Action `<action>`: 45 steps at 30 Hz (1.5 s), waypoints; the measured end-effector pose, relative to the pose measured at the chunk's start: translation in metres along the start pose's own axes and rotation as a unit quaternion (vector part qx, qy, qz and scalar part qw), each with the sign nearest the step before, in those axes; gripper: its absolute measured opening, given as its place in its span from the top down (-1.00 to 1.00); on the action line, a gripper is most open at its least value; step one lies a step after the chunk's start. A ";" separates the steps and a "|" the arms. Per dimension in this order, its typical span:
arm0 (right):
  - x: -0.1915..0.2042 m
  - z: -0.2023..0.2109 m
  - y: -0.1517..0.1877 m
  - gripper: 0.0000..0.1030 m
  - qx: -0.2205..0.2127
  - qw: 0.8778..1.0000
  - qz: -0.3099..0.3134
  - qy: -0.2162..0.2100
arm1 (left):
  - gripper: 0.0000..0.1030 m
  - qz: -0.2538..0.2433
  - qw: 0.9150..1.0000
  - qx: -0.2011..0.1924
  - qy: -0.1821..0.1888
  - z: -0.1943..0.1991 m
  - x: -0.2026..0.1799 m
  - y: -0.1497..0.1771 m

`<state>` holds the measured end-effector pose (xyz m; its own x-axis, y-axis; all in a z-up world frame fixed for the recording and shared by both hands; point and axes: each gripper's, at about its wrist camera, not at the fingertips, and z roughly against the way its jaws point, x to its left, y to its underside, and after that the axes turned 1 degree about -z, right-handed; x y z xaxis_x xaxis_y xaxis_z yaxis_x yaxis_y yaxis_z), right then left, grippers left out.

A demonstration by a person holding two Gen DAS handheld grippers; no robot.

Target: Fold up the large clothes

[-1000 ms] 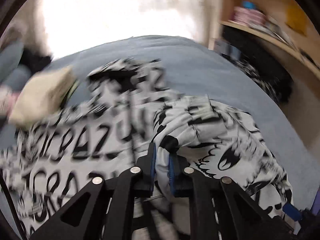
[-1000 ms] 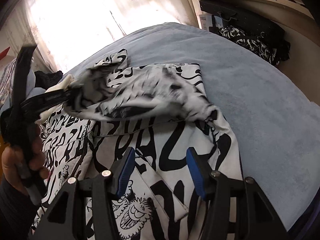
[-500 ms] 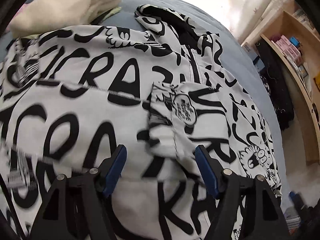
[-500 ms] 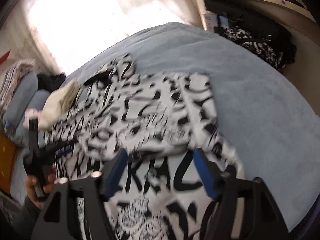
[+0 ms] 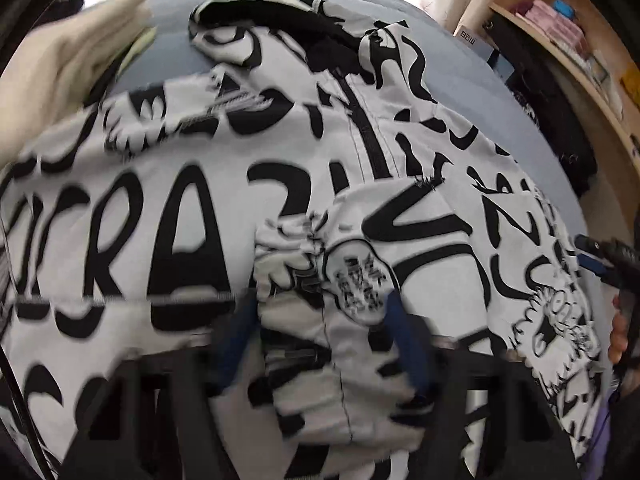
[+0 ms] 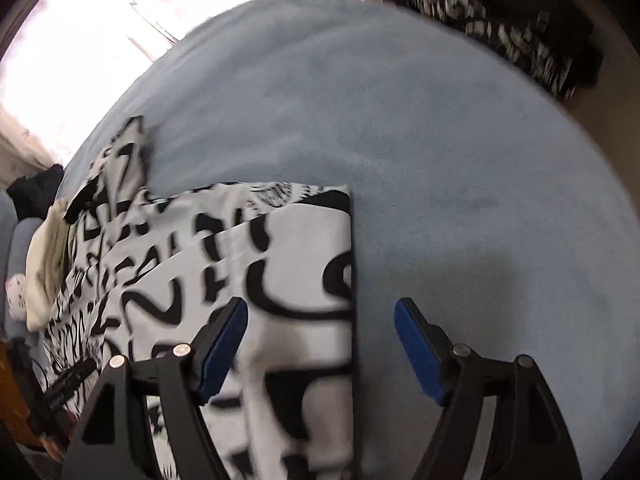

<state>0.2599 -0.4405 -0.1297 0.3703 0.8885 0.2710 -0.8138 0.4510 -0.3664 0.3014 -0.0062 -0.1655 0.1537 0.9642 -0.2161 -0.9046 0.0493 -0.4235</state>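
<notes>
Two grippers work over one large garment (image 5: 168, 216), a white jacket printed with heavy black lettering and cartoon figures, spread across a pale blue bed cover (image 6: 440, 128); its black zip runs up the middle toward a dark collar at the far end. In the left wrist view the left gripper (image 5: 320, 344) points steeply down at the cloth, its blue pads blurred, with a folded-in sleeve end lying between them; the jaws are closing, and whether the pads already press on the fabric cannot be told through the blur. In the right wrist view the right gripper (image 6: 320, 344) stands wide, nothing pinched; the garment's straight folded edge runs between its two blue pads, so that one pad hangs over the print and the other over bare bed cover. A cream folded cloth (image 5: 60, 68) lies just beside the garment's far left corner; a wooden shelf (image 5: 568, 52) with small boxes stands beyond the bed; a dark heap of clothing (image 6: 520, 40) lies beside the bed's far right side.
</notes>
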 end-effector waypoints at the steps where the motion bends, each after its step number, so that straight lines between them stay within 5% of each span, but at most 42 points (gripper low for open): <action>1: -0.003 -0.008 -0.003 -0.47 0.005 1.000 -0.009 -0.004 | 0.41 -0.002 1.000 -0.001 -0.011 -0.001 -0.001 -0.004; 3: -0.003 -0.019 -0.006 -0.15 0.010 1.000 -0.008 -0.009 | 0.52 0.007 1.000 -0.010 -0.006 0.002 0.000 -0.012; 4: 0.001 -0.019 -0.007 0.83 0.001 1.000 0.006 -0.002 | 0.54 0.008 1.000 -0.020 -0.007 0.006 -0.001 -0.016; 5: 0.007 -0.016 -0.008 0.95 -0.004 1.000 0.024 0.003 | 0.57 0.005 0.999 -0.032 -0.010 0.010 -0.002 -0.019; 8: 0.012 0.015 -0.008 0.96 -0.090 0.995 0.042 0.028 | 0.58 -0.019 0.996 -0.090 -0.024 0.022 -0.011 -0.021; 13: -0.003 -0.016 -0.004 0.94 -0.047 0.997 0.030 0.060 | 0.53 -0.036 0.996 -0.044 -0.064 -0.018 -0.017 -0.014; 15: -0.006 -0.007 -0.003 0.74 -0.035 0.998 0.013 0.045 | 0.50 -0.022 0.997 -0.046 -0.060 -0.015 -0.014 -0.014; 17: -0.006 0.008 0.002 0.14 -0.013 1.000 0.006 0.009 | 0.42 0.001 0.999 -0.031 -0.044 -0.008 -0.008 -0.016; 19: -0.003 0.034 0.021 -0.17 -0.014 0.999 0.033 0.000 | 0.33 0.008 0.999 -0.022 -0.027 0.001 -0.001 -0.014; 22: -0.002 0.062 0.060 -0.19 0.004 0.997 0.073 -0.008 | 0.03 0.002 1.000 -0.016 -0.026 0.013 0.005 -0.002; 28: -0.004 0.064 0.118 -0.18 0.051 0.994 0.101 -0.001 | 0.02 0.002 1.000 -0.007 -0.015 0.019 0.011 0.030; 29: -0.005 0.060 0.123 0.04 0.045 0.994 0.096 0.004 | 0.18 0.005 1.000 -0.006 -0.016 0.018 0.010 0.032; 30: -0.006 0.057 0.123 0.41 0.042 0.995 0.088 0.008 | 0.60 0.006 1.000 -0.004 -0.006 0.018 0.007 0.034; 31: -0.008 0.057 0.122 0.56 0.044 0.996 0.077 0.008 | 0.59 0.008 1.000 0.000 0.004 0.019 0.003 0.035; 35: -0.010 0.068 0.131 0.57 0.000 0.996 0.078 0.045 | 0.46 -0.034 0.998 -0.020 -0.058 0.022 -0.017 0.047; 39: -0.007 0.070 0.134 0.27 0.002 0.995 0.074 0.072 | 0.21 -0.039 0.994 -0.034 -0.098 0.028 -0.023 0.049; 45: 0.047 0.113 0.143 0.24 -0.084 0.986 0.128 0.064 | 0.18 -0.011 0.985 -0.124 -0.120 0.083 -0.025 0.054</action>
<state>0.1104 -0.3443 -0.0685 0.2244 0.9737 0.0403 -0.8062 0.2087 -0.5536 0.2153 -0.0063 -0.1095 0.0465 0.9989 -0.0026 -0.7729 0.0343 -0.6336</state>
